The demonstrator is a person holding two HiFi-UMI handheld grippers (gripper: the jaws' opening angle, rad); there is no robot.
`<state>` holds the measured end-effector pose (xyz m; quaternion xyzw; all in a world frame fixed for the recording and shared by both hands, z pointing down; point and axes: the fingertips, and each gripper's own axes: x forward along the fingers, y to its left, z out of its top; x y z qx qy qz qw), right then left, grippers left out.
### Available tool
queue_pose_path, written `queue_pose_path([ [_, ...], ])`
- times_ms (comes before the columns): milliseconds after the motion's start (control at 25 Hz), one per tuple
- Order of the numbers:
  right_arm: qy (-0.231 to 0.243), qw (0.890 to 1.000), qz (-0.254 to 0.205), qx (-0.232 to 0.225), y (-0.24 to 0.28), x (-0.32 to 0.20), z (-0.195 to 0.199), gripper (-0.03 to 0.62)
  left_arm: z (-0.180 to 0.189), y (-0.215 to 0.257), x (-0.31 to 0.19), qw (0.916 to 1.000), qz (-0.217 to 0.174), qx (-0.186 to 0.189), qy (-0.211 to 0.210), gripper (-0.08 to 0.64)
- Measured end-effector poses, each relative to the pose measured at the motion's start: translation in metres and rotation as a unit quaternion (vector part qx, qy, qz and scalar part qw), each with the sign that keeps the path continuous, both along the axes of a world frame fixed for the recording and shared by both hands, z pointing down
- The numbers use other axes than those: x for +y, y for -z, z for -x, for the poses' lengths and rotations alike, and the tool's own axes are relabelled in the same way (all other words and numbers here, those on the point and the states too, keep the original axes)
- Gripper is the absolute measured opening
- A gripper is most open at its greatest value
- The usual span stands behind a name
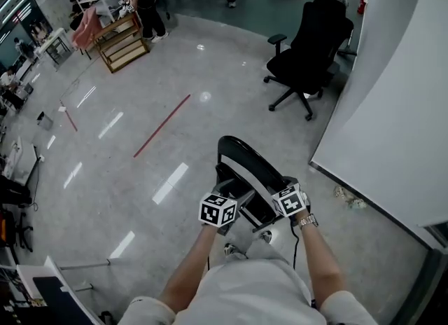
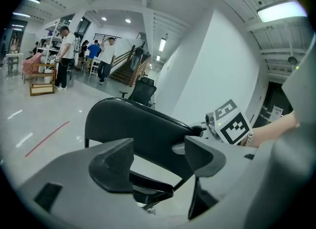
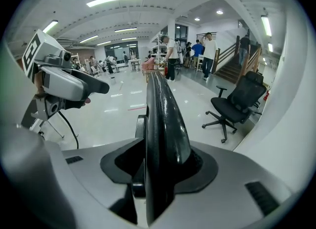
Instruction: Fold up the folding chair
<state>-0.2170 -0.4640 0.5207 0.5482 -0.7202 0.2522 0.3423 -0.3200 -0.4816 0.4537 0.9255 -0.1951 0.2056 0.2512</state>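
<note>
Straight below the person, on the glossy grey floor (image 1: 140,148), stands the black folding chair (image 1: 245,162), just in front of their legs and close to a white partition wall (image 1: 392,106) on its right. The right gripper (image 1: 285,199) sits at the chair's right edge; in the right gripper view its jaws are closed on the chair (image 3: 160,119), whose glossy black panel runs edge-on up the middle and fills the gap between them (image 3: 160,166). The left gripper (image 1: 225,211) hangs beside it at the chair's near left. In the left gripper view its jaws stand well apart and hold nothing (image 2: 157,159), and the chair's curved black back (image 2: 143,129) shows past the fingertips, with a dark lower part of the chair beneath it. A wristwatch (image 1: 306,221) sits on the person's right wrist. Well apart from the folding chair, a black office chair (image 1: 311,43) on castors stands near the wall, a red line (image 1: 162,125) marks the floor to the left, and a wooden cart (image 1: 122,43) stands far back with people near it.
</note>
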Motion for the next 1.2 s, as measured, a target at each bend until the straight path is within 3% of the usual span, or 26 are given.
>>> queue_pose_path([
  [240,0.011,0.999,0.027,-0.041,-0.001,-0.004,-0.012,0.162,-0.028,0.012,-0.026,0.9992,-0.025,-0.027,-0.015,0.33],
  [440,0.016,0.998,0.03,-0.05,0.001,0.001,-0.011,0.126,-0.032,0.019,-0.033,0.9965,-0.056,-0.043,-0.045,0.33],
  [800,0.021,0.997,0.046,-0.062,0.002,0.002,-0.013,0.102,-0.029,0.017,-0.061,0.9801,-0.107,-0.105,-0.13,0.33],
  [1000,0.03,0.996,0.048,-0.068,0.0,0.0,-0.01,0.089,-0.029,0.0,-0.087,0.9554,-0.144,-0.144,-0.214,0.33],
  [1200,0.035,0.995,0.051,-0.072,0.004,0.003,-0.003,0.082,-0.032,-0.018,-0.112,0.9115,-0.194,-0.195,-0.306,0.33],
])
